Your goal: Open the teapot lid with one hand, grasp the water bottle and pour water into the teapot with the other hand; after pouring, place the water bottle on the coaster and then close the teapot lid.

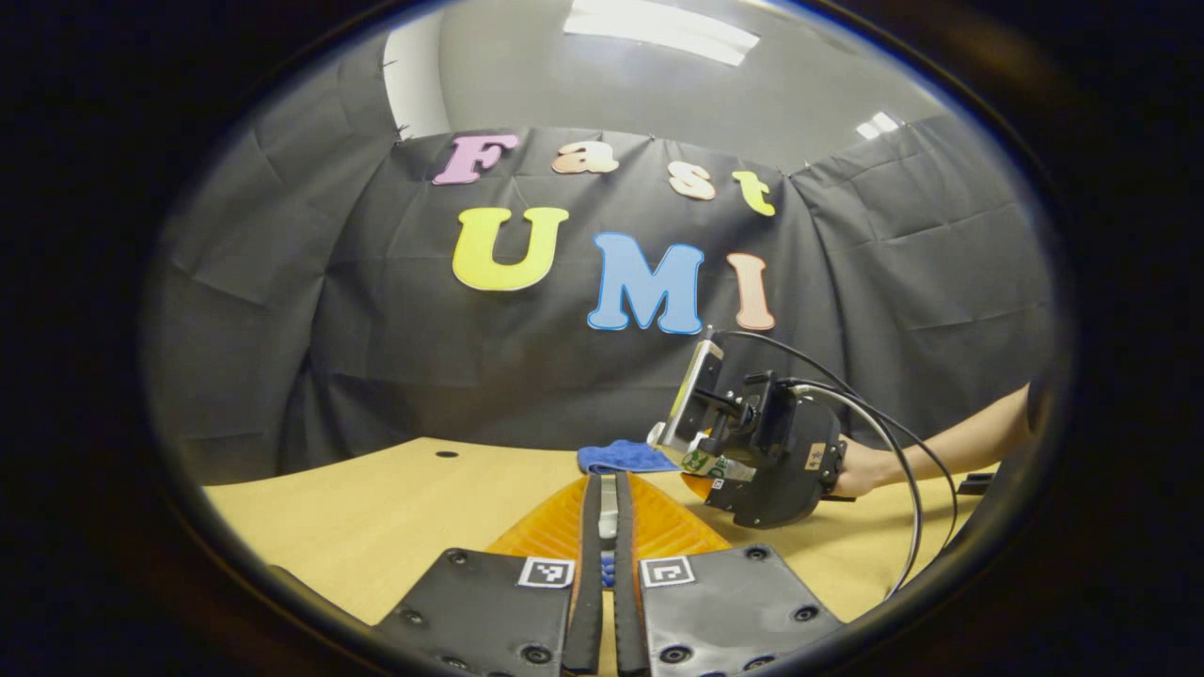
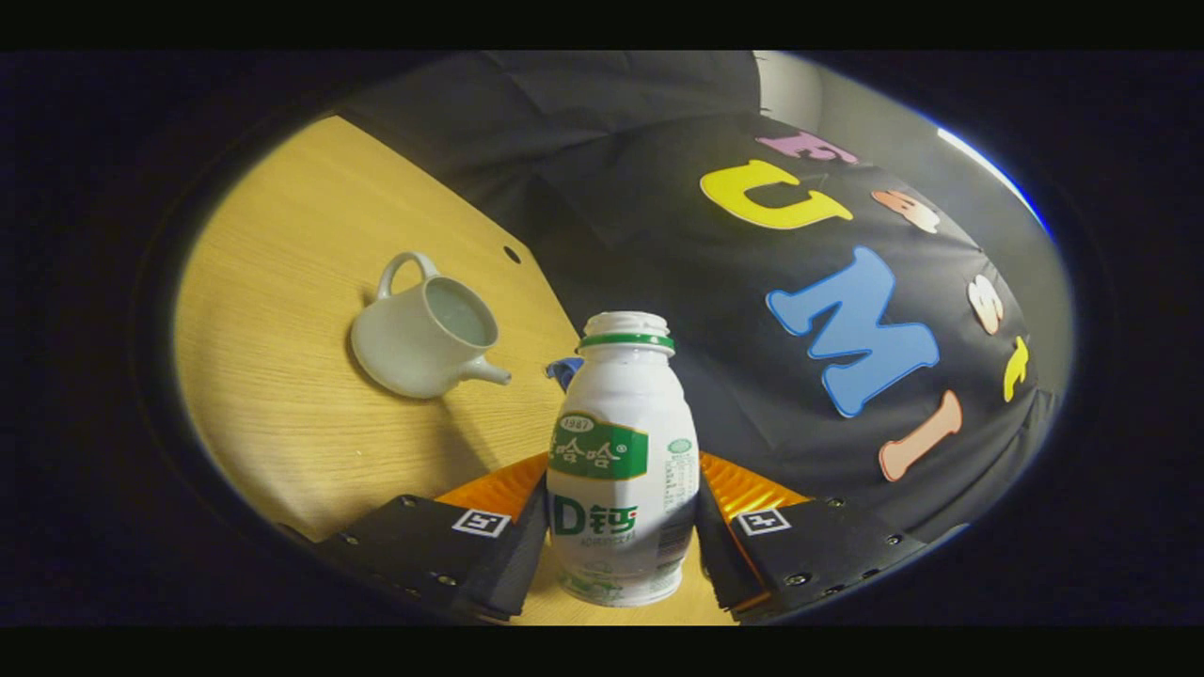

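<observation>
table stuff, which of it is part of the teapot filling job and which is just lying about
Part of the job:
- white teapot, lid off, standing on the table
- water bottle, uncapped, clamped in the right gripper
- left gripper, shut on something small that cannot be made out

Just lying about:
- blue cloth on the wooden table

A light wooden table [image 1: 376, 508] with a small dark hole stands before a creased black cloth wall [image 1: 376, 357], under a grey ceiling [image 1: 809, 85] with bright light panels [image 1: 658, 28].
</observation>
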The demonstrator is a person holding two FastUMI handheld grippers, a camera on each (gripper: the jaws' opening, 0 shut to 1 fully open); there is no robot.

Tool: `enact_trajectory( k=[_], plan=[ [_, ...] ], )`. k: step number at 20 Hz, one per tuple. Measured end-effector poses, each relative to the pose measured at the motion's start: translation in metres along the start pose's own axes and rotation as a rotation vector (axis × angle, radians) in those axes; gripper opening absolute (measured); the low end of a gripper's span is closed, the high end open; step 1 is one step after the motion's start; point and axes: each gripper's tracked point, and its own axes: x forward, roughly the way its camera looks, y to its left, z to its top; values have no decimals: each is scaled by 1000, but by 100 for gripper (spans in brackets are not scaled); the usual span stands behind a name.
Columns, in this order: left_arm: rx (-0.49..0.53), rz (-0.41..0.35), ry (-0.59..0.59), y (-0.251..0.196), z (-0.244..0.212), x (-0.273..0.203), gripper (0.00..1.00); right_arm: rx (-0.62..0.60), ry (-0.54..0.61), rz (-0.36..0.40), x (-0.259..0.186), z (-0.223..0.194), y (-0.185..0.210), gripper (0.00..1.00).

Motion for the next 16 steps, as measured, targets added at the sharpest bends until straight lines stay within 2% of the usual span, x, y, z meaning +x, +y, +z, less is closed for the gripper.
enact_trajectory(
  k=[8,9,10,11,12,13,16],
  plan=[
    [-3,-2,17,2,-6,2,15,-171,-12,36,3,9,10,72],
    [-2,-3,18,1,-7,2,12,-192,-13,38,4,11,11,72],
    [-1,-5,18,1,-7,2,16,-206,-15,38,4,12,12,72],
    [-2,-7,18,0,-7,2,12,-217,-16,41,4,12,14,72],
    [-3,-9,17,0,-7,2,16,-228,-17,47,3,13,15,72],
    [-1,-10,16,0,-6,2,12,-242,-20,48,3,14,15,72],
    [7,-9,16,0,-8,1,12,-301,-26,48,2,18,18,72]
  ],
)
